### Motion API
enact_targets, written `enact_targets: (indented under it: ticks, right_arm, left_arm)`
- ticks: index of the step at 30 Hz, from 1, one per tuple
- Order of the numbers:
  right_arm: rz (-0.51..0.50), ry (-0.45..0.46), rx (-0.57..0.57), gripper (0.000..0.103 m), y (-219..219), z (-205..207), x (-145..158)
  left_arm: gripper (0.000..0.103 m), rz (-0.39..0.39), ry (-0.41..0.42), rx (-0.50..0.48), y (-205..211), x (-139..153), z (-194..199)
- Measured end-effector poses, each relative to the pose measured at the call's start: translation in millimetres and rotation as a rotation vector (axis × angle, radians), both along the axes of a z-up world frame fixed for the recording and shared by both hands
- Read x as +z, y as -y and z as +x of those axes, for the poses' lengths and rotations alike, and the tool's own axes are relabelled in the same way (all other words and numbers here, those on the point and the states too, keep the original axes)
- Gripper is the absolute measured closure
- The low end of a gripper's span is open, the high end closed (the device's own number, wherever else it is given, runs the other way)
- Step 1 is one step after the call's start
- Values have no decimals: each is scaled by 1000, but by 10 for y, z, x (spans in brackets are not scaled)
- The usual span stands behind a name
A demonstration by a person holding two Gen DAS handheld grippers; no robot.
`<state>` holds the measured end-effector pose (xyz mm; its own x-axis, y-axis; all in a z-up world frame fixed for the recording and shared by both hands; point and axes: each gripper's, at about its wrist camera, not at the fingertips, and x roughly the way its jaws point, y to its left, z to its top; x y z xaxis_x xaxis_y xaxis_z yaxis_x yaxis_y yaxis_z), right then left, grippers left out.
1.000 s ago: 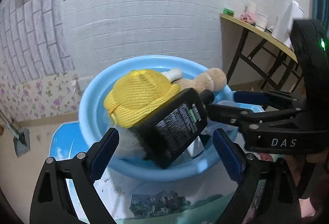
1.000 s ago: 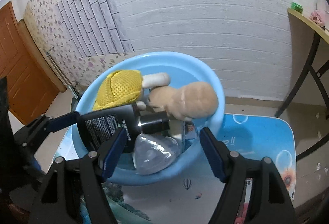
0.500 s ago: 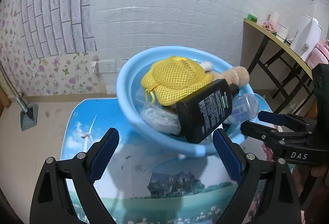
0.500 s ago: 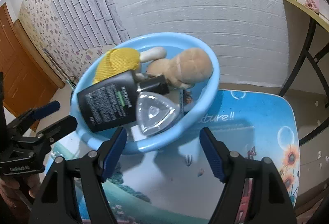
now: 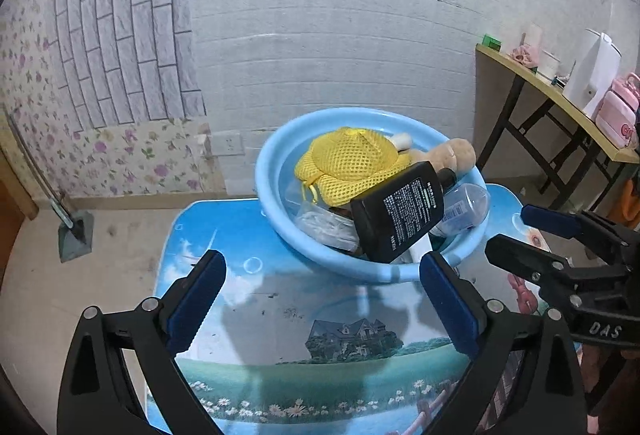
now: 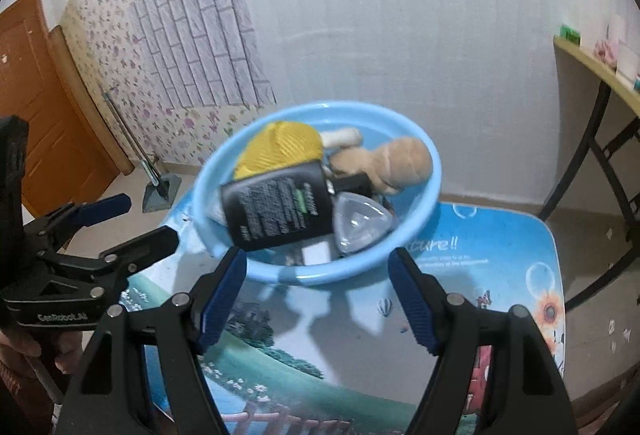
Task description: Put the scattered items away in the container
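A blue basin (image 5: 272, 191) sits at the far end of a small picture-printed table (image 5: 224, 235). Inside, a black bottle (image 5: 396, 217) lies tilted, cap pointing away toward a tan plush toy (image 5: 456, 153), base overhanging the near rim. A yellow mesh cap (image 5: 352, 165) rests behind it.

The right view alone shows the clear bottle's (image 6: 358, 221) triangular bottom and an orange door (image 6: 24, 75); the left view shows a side shelf (image 5: 560, 95).

Both grippers hover low over the table, short of the basin, jaws wide and empty: left gripper (image 5: 320, 309), right gripper (image 6: 316, 297).
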<state>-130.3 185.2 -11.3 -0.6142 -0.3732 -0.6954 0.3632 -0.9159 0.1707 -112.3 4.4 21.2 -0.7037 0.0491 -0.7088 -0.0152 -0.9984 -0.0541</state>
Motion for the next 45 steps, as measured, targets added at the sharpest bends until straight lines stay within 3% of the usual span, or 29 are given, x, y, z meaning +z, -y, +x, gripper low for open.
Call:
enact_targets:
  ticks: [13, 19, 24, 28, 45]
  right_arm:
    - [-18, -123, 5, 29, 150, 345, 316]
    - [-12, -118, -34, 27, 159, 369, 330]
    - [-29, -123, -64, 12, 111, 362, 320]
    - [34, -232, -65, 0, 168, 419, 309]
    - [25, -159, -65, 0, 130, 362, 277]
  left_arm:
    - [5, -15, -85, -3, 55, 237, 325]
    - [5, -58, -68, 2, 26, 225, 325]
    - [2, -69, -54, 21, 34, 166, 305]
    - [0, -26, -53, 14, 100, 121, 254]
    - [0, -77, -33, 9, -17, 103, 236]
